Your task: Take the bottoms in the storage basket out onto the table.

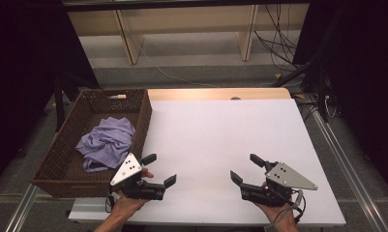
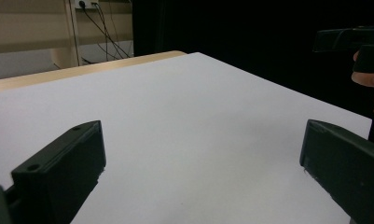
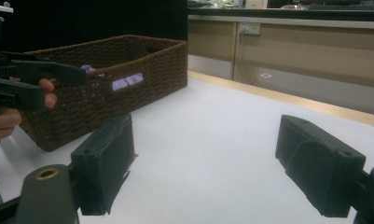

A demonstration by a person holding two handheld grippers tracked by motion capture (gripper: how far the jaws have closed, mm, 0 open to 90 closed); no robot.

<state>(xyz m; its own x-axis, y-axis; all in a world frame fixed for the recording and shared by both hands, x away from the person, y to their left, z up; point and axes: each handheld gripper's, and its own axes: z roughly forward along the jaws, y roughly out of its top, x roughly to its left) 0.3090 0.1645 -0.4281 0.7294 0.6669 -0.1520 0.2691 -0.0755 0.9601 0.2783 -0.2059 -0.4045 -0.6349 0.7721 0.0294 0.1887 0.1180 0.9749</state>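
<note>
high view: your left gripper [image 1: 158, 169] and right gripper [image 1: 243, 167] sit low in frame, jaws wide, empty; lilac cloth [image 1: 106, 141] in wicker basket [image 1: 142, 126], left.
left gripper view: bare white table [image 2: 184, 116].
right gripper view: basket upper left.
step: likely pre-grasp; next, reach left gripper into basket.

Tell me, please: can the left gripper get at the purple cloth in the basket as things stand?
Probably yes. The left gripper is open beside the basket, which has no lid, and the purple cloth lies uncovered inside.
</note>
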